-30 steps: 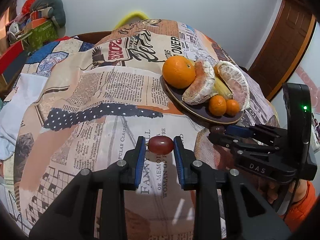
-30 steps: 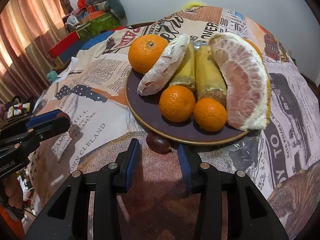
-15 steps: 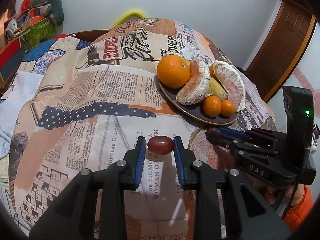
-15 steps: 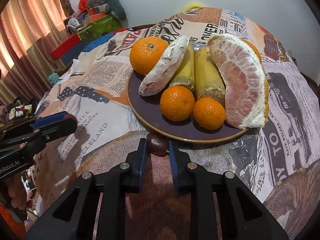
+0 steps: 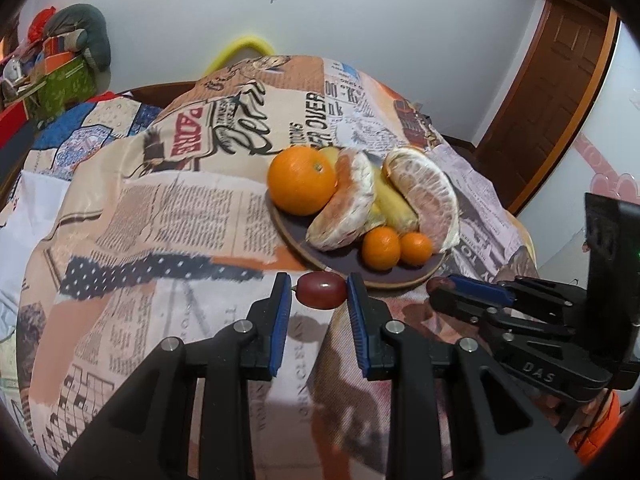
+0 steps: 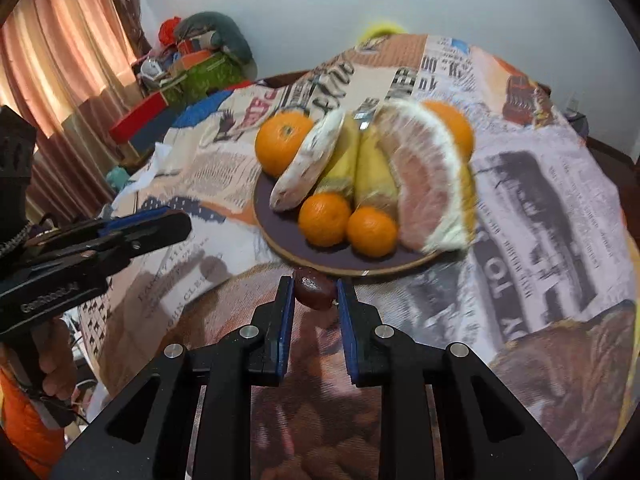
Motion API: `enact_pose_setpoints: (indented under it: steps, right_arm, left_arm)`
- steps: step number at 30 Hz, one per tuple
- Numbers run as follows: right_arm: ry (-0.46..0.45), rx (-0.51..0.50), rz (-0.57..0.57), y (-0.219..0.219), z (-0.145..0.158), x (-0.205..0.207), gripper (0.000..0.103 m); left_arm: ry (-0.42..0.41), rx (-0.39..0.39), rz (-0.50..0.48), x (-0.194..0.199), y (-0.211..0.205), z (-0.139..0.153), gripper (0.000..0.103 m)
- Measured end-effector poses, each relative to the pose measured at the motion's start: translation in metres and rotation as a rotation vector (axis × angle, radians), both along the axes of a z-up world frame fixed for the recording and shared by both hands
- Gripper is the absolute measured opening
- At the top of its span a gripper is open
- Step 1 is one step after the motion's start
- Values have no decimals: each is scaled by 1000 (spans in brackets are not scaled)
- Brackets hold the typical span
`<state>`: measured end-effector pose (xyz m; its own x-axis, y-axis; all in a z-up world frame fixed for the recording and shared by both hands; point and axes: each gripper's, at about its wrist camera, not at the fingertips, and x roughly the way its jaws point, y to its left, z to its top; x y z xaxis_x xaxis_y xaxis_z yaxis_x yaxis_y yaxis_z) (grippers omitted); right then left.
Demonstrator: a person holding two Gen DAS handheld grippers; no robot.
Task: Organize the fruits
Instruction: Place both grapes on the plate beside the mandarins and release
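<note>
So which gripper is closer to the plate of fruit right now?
The right gripper: its grape sits just off the plate's near rim. The left gripper, holding its own grape, is farther out.

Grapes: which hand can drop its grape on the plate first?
Probably the right. The right gripper holds its grape just at the plate rim; the left gripper holds its grape slightly farther back.

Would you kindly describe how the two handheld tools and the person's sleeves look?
Both tools, left tool and right tool, are black angular frames with blue finger pads and silver screws. White lettering marks their sides. The sleeves are orange.
</note>
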<state>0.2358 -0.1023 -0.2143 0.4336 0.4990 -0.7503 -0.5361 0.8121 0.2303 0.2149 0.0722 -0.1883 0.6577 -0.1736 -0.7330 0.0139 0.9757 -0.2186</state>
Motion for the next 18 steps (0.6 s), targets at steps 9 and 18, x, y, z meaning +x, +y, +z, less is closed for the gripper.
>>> enact_pose_setpoints:
  steps: [9, 18]
  right_arm:
    - [-55, 3, -22, -7, 8, 14, 20]
    - [-38, 13, -6, -3, -1, 26, 20]
  left_arm:
    - [-11, 9, -28, 24, -18, 1, 28]
    - [42, 22, -50, 47, -29, -21, 28]
